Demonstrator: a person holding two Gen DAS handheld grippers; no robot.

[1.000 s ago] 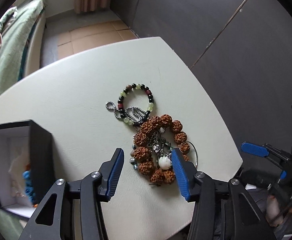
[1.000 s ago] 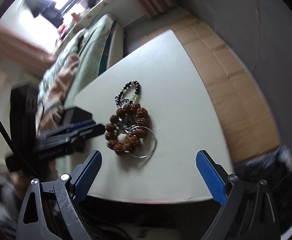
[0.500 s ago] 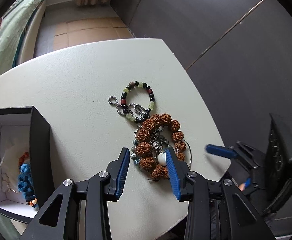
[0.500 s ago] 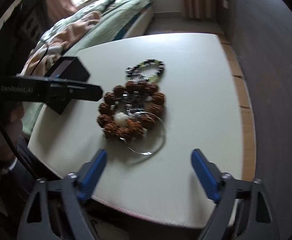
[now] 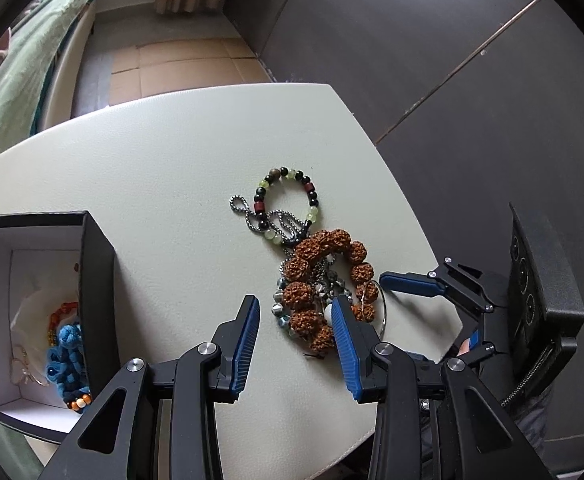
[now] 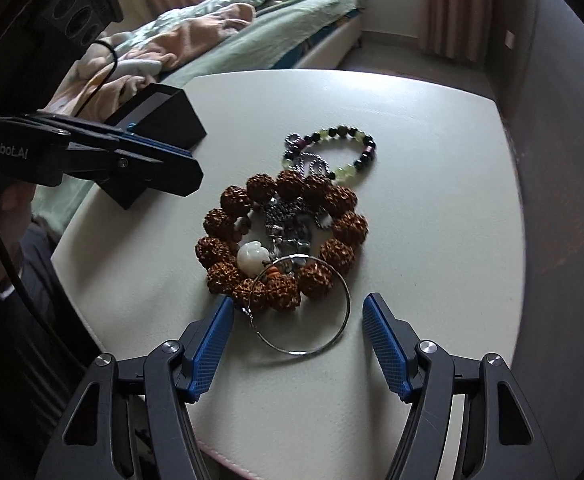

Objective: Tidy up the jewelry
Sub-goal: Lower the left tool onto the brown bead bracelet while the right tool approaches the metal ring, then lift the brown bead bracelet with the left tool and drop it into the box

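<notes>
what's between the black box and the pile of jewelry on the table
Nothing: in the left wrist view the stretch of table between the black box and the brown bead bracelet is bare, apart from the left gripper's finger over it.

The only readable text is "GenRobot.AI", printed in pale letters on the black body of the left gripper (image 6: 196, 170) (seen side-on at the left edge of the right wrist view).
</notes>
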